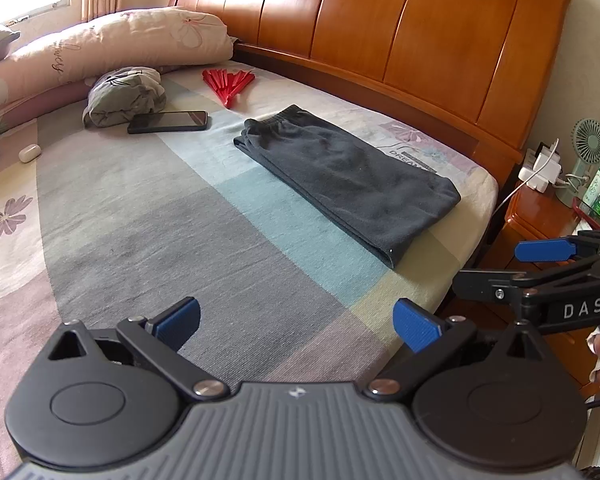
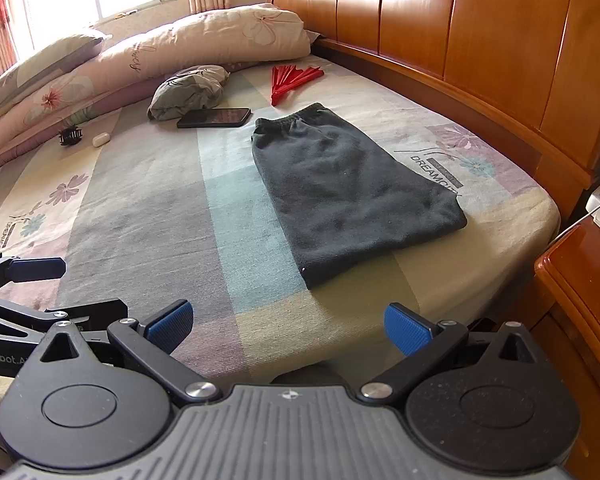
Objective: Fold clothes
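A: What fills the picture?

B: A bed (image 1: 180, 208) under a patchwork sheet, its wooden headboard (image 1: 400, 24) running from 12 to 3 o'clock. A long floral pillow (image 1: 112, 46) lies along the far edge, at 10 to 11 o'clock.

A: And the clothes?

B: One pair of dark trousers (image 1: 348, 176), folded into a flat oblong, rests on the sheet at about 1 o'clock from the left wrist camera. The waistband points toward the pillow and the folded end sits near the bed's edge. Nothing touches it.

A: The tongs?

B: Both pairs are spread wide and hold nothing. The left tongs (image 1: 296, 326) hover over the near part of the bed, well short of the trousers. The right tongs (image 2: 288, 328) hover at the bed's near edge, likewise apart from the garment. Each shows in the other's view: the right ones at 3 o'clock, the left ones at 9 o'clock.

A: Anything smaller?

B: A grey bundle (image 1: 124, 96) lies at 11 o'clock, a phone (image 1: 167, 121) just beside it, screen up. A red fan (image 1: 229, 82) lies near the headboard. An earbud case (image 1: 29, 153) sits at 9 o'clock beside a black hair clip (image 2: 71, 135).
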Action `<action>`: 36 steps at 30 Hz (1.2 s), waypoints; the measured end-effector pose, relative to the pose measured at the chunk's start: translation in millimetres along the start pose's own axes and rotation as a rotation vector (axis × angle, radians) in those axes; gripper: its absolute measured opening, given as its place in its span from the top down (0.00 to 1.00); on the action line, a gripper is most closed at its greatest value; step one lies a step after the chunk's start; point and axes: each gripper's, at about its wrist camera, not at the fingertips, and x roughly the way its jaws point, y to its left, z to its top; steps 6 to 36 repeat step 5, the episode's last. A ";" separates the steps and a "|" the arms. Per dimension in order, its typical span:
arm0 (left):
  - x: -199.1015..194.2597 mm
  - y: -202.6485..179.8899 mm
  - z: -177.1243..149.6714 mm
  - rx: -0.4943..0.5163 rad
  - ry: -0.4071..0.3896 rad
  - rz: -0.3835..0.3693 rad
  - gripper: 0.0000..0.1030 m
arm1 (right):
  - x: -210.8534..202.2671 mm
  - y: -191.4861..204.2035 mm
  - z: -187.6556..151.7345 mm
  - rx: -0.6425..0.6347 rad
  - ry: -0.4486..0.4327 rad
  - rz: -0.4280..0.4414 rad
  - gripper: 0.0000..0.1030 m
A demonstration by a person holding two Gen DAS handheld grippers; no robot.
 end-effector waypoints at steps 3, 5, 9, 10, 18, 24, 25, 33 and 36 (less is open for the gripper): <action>0.4 -0.3 0.2 0.001 0.000 0.001 0.01 | 0.7 0.3 0.2 0.000 0.001 -0.002 0.00; 0.6 -0.5 0.1 0.002 -0.001 -0.001 0.01 | 0.9 0.6 0.2 0.000 0.001 -0.002 0.00; 0.6 -0.5 0.1 0.002 -0.001 -0.001 0.01 | 0.9 0.6 0.2 0.000 0.001 -0.002 0.00; 0.6 -0.5 0.1 0.002 -0.001 -0.001 0.01 | 0.9 0.6 0.2 0.000 0.001 -0.002 0.00; 0.6 -0.5 0.1 0.002 -0.001 -0.001 0.01 | 0.9 0.6 0.2 0.000 0.001 -0.002 0.00; 0.6 -0.5 0.1 0.002 -0.001 -0.001 0.01 | 0.9 0.6 0.2 0.000 0.001 -0.002 0.00; 0.6 -0.5 0.1 0.002 -0.001 -0.001 0.01 | 0.9 0.6 0.2 0.000 0.001 -0.002 0.00; 0.6 -0.5 0.1 0.002 -0.001 -0.001 0.01 | 0.9 0.6 0.2 0.000 0.001 -0.002 0.00; 0.6 -0.5 0.1 0.002 -0.001 -0.001 0.01 | 0.9 0.6 0.2 0.000 0.001 -0.002 0.00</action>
